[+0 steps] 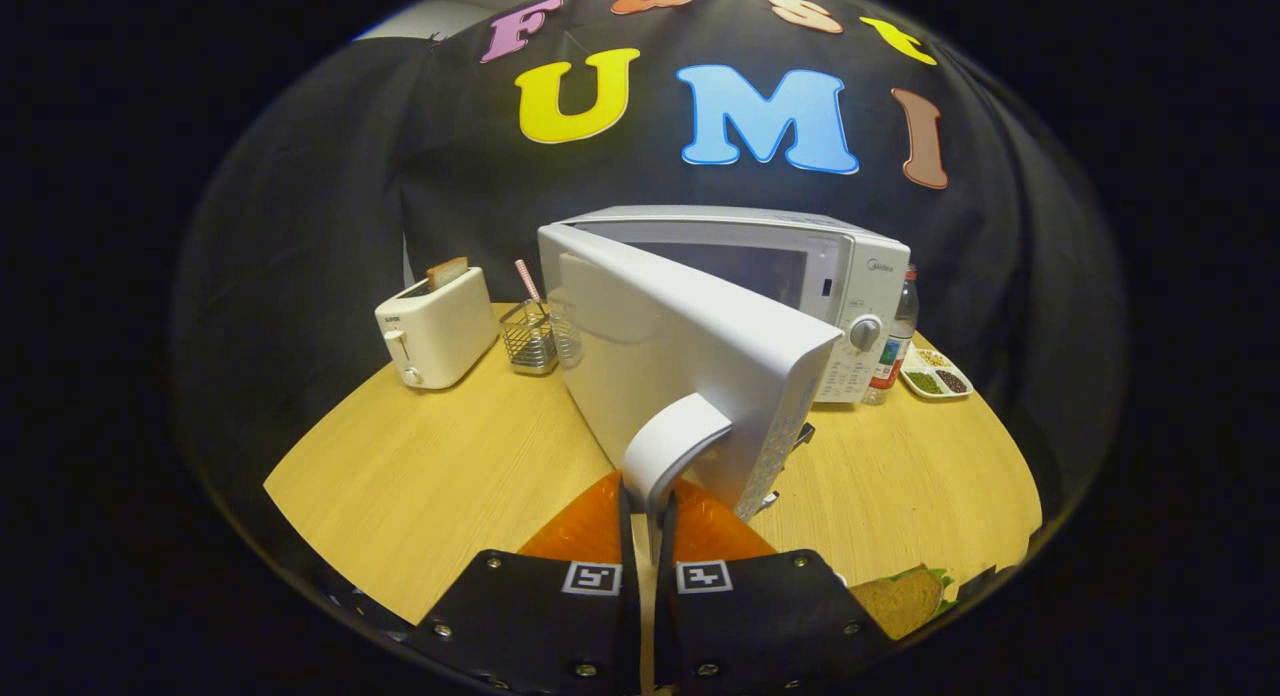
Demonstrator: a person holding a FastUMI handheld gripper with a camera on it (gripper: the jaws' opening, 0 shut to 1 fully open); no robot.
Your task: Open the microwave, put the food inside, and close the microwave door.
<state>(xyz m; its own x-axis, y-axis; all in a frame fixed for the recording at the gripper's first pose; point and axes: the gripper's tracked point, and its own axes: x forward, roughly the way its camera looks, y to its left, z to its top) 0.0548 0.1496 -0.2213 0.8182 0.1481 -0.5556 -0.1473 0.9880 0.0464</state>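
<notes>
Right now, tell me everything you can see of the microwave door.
The microwave door is white, glossy plastic by the look of it, hinged on the oven's left side and swung partly open toward the camera. Its curved white handle sits at the free edge, clamped between the tongs, both fingers pressing on it. Latch hooks stick out of that edge. It hangs above the wooden table.

The microwave [740, 306] and toaster [437, 326] are white. The table [430, 466] is pale wood-grain, the straw [527, 279] red-and-white striped.
</notes>
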